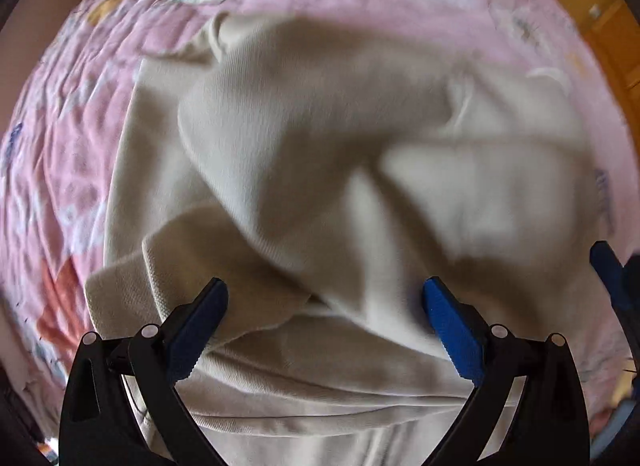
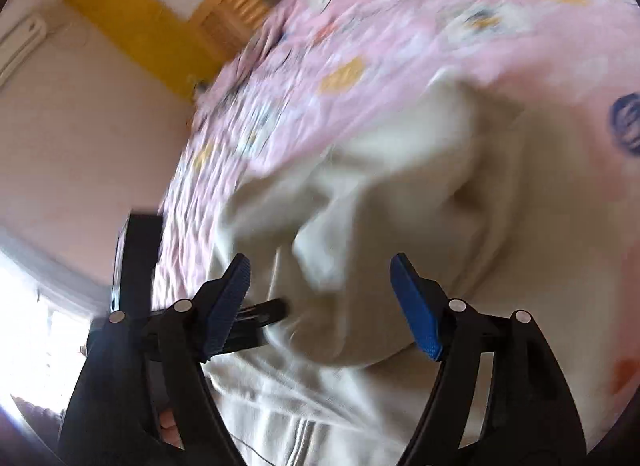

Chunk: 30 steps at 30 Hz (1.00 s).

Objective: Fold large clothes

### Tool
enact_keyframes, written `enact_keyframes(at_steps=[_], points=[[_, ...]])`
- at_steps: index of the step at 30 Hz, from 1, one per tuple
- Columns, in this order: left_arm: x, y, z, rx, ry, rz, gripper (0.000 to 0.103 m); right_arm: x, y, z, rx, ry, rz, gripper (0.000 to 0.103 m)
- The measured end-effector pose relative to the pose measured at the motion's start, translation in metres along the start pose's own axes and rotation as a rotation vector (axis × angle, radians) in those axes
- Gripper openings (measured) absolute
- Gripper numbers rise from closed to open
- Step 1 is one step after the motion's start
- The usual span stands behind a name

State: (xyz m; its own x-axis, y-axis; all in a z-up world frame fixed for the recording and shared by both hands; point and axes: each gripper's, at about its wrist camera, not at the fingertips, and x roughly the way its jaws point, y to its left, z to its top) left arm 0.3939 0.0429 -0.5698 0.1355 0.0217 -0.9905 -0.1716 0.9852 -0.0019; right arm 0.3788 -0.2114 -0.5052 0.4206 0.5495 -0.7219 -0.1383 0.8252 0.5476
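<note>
Because the bulky cream knitted garment (image 1: 320, 169) lies heaped on the pink patterned quilt (image 1: 64, 153), awaiting its next fold, we hold our left gripper (image 1: 324, 310) and right gripper (image 2: 320, 290) spread, gripping nothing, over it.

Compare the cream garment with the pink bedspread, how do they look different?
The cream garment is plain; the pink bedspread carries orange, white and blue prints. The garment lies bunched in thick overlapping folds; the bedspread is spread wide with only fine wrinkles. The garment lies on top, the bedspread beneath. Both are soft fabric.
</note>
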Motion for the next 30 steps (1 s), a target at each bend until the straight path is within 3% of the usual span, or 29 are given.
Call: enact_keyframes(at_steps=[1,3,7,9,13,15,17,18,21,24,27,30], points=[[0.004,0.001,-0.003,-0.003,0.009,0.016,0.095,0.013,0.000,-0.005,-0.014,0.041,-0.035,0.059],[0.015,-0.001,-0.012,0.019,0.024,0.077,0.096,0.035,-0.009,-0.026,-0.005,0.135,-0.105,0.046],[0.017,-0.021,-0.027,0.082,0.007,0.190,0.096,0.037,-0.031,-0.052,-0.004,0.194,-0.094,0.028],[0.014,-0.025,-0.032,0.061,0.002,0.211,0.096,0.036,-0.035,-0.049,0.019,0.219,-0.089,0.026],[0.001,-0.013,-0.028,-0.019,0.010,0.167,0.096,0.031,-0.023,-0.052,0.042,0.207,-0.148,0.026],[-0.002,-0.006,-0.026,-0.017,0.029,0.142,0.096,0.035,-0.026,-0.055,0.081,0.188,-0.160,0.026],[-0.003,-0.005,-0.025,0.001,0.046,0.129,0.096,0.037,-0.025,-0.054,0.042,0.184,-0.167,0.027],[-0.006,-0.005,-0.024,0.016,0.049,0.132,0.096,0.032,-0.023,-0.054,0.032,0.181,-0.152,0.029],[-0.036,-0.002,-0.030,0.038,0.005,0.122,0.095,0.006,-0.030,-0.050,0.042,0.193,-0.057,0.052],[-0.067,0.003,-0.046,-0.011,-0.029,0.032,0.095,-0.042,-0.033,-0.054,0.030,0.131,0.028,0.062],[-0.087,0.011,-0.067,-0.069,-0.021,-0.070,0.095,-0.090,-0.021,-0.061,-0.064,0.093,0.003,0.074],[-0.109,0.019,-0.096,-0.069,-0.022,-0.091,0.095,-0.133,-0.010,-0.072,-0.102,0.067,-0.054,0.083]])
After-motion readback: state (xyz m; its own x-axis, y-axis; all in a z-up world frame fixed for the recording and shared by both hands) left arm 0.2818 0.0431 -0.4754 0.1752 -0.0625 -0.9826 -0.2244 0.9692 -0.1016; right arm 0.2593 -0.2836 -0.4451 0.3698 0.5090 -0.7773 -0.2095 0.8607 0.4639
